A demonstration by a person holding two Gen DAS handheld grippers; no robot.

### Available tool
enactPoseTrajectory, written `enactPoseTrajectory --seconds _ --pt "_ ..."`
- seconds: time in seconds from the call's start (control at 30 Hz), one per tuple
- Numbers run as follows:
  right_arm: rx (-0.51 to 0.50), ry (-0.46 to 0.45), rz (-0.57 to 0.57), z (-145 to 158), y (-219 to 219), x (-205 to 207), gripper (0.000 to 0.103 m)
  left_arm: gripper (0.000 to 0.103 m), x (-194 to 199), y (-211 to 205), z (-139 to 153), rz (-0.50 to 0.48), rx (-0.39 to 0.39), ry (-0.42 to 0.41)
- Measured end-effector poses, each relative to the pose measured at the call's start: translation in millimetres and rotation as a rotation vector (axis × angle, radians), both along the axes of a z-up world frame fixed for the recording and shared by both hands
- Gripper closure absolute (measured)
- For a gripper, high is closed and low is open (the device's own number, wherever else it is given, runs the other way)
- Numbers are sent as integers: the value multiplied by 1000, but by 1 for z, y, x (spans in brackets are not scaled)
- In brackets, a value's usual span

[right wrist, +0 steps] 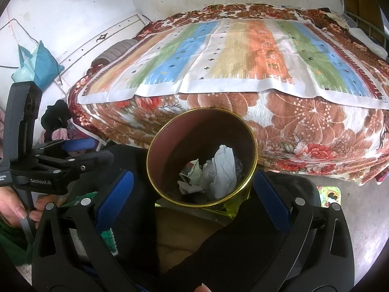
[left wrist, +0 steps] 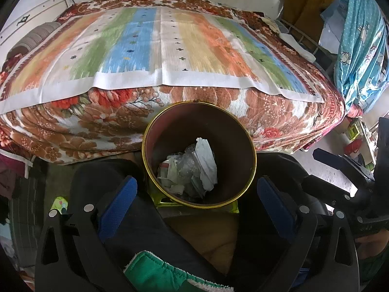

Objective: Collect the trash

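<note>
At the bottom of each wrist view, the left gripper and the right gripper stand spread wide, blue padded fingers holding nothing. Between them, at centre frame, sits a round waste bin with a dark smooth inner wall and a thin gold rim, its mouth open. Crumpled paper and clear plastic trash lies at its bottom. Beyond, across the upper frame, a bed carries a plush floral blanket and a flat striped cloth.
</note>
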State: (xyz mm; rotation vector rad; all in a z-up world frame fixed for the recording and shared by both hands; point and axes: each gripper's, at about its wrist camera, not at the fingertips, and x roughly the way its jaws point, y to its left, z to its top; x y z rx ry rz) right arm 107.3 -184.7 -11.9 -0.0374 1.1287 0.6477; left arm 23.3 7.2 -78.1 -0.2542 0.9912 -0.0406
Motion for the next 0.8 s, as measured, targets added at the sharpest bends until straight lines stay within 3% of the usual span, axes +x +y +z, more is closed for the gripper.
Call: enactPoseTrajectory --seconds 0.8 --pt "1 3 0 -1 -1 1 9 6 -1 -2 -3 -4 -2 4"
